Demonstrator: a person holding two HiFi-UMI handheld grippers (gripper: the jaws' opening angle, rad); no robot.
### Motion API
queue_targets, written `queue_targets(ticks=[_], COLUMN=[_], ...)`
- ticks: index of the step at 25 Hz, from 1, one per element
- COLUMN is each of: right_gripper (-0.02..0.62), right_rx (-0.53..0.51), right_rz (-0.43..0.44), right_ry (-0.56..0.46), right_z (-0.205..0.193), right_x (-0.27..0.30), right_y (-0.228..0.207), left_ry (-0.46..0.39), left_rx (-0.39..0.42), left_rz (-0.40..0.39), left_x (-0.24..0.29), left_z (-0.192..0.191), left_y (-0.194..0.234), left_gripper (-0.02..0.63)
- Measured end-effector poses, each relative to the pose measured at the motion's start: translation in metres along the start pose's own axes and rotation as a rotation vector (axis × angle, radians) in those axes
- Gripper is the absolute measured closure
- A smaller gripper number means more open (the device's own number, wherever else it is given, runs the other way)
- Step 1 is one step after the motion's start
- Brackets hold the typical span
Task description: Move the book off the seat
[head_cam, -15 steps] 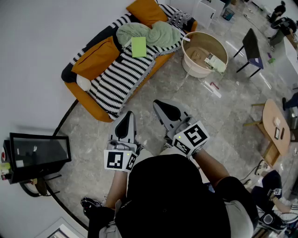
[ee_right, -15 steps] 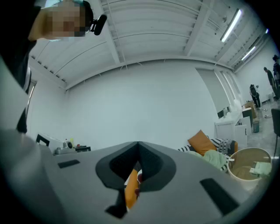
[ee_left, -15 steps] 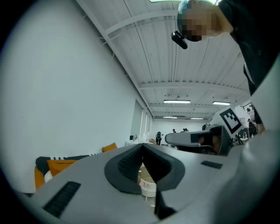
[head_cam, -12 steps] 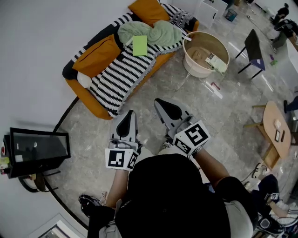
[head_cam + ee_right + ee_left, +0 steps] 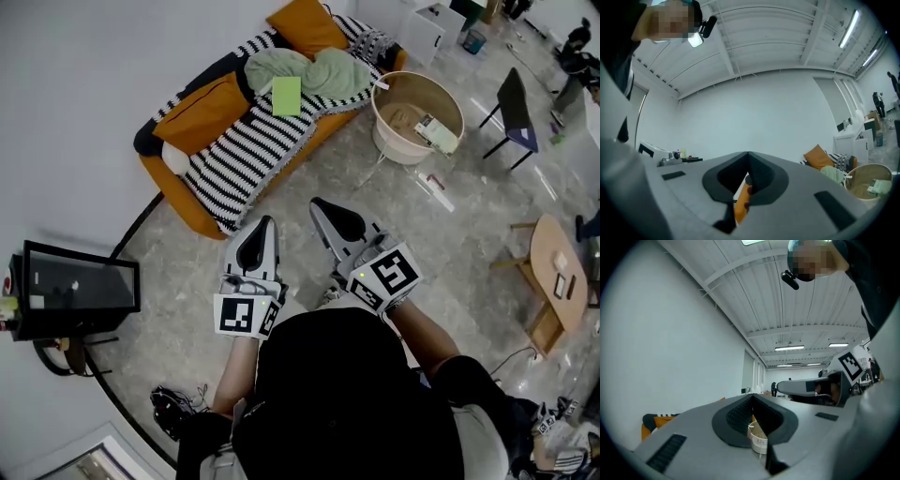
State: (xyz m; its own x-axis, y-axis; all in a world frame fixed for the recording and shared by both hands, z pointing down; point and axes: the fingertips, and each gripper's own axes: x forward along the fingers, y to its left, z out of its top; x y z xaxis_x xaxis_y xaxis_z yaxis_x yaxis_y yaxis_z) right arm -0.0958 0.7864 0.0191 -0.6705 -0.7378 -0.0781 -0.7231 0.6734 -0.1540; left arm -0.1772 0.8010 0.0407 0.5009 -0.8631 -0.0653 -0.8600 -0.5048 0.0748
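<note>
A light green book (image 5: 285, 96) lies flat on the striped throw of the orange sofa (image 5: 167, 193), resting against a rumpled green blanket (image 5: 323, 70). Both grippers are held level over the floor, well short of the sofa. My left gripper (image 5: 260, 234) is shut and holds nothing; in its own view the jaws (image 5: 751, 397) meet at the tip. My right gripper (image 5: 328, 214) is also shut and empty, with its tip (image 5: 748, 153) closed. The book is not visible in either gripper view.
A round beige tub (image 5: 401, 150) with papers inside stands on the floor right of the sofa. A flat screen (image 5: 75, 291) sits at the left, a dark chair (image 5: 514, 108) and a round wooden table (image 5: 558, 272) at the right. Shoes (image 5: 173, 412) lie near my feet.
The head view has shifted slightly, so the sofa and tub sit a little further right in the picture. Both grippers keep the same shut pose.
</note>
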Motion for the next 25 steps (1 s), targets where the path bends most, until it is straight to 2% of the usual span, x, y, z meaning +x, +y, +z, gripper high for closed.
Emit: queue_targets(ticks=[11,18,25], right_gripper=[0.581,0.580,0.580], right_rx=[0.054,0.060,0.029], right_rz=[0.002,0.012,0.002], right_ry=[-0.032,-0.003,0.016], right_z=[0.005,-0.003,-0.007], right_x=[-0.019,-0.011,0.011], right_y=[-0.008,-0.005,-0.012], left_ry=[0.014,-0.004,-0.006], left_rx=[0.003,-0.022,-0.027], left_rz=[-0.005,-0.002,-0.039], left_x=[-0.002,0.004,0.028], left_z=[-0.005,-0.003,-0.008], left_y=[-0.020,-0.012,0.005], left_gripper=[0.595,0.595,0.595])
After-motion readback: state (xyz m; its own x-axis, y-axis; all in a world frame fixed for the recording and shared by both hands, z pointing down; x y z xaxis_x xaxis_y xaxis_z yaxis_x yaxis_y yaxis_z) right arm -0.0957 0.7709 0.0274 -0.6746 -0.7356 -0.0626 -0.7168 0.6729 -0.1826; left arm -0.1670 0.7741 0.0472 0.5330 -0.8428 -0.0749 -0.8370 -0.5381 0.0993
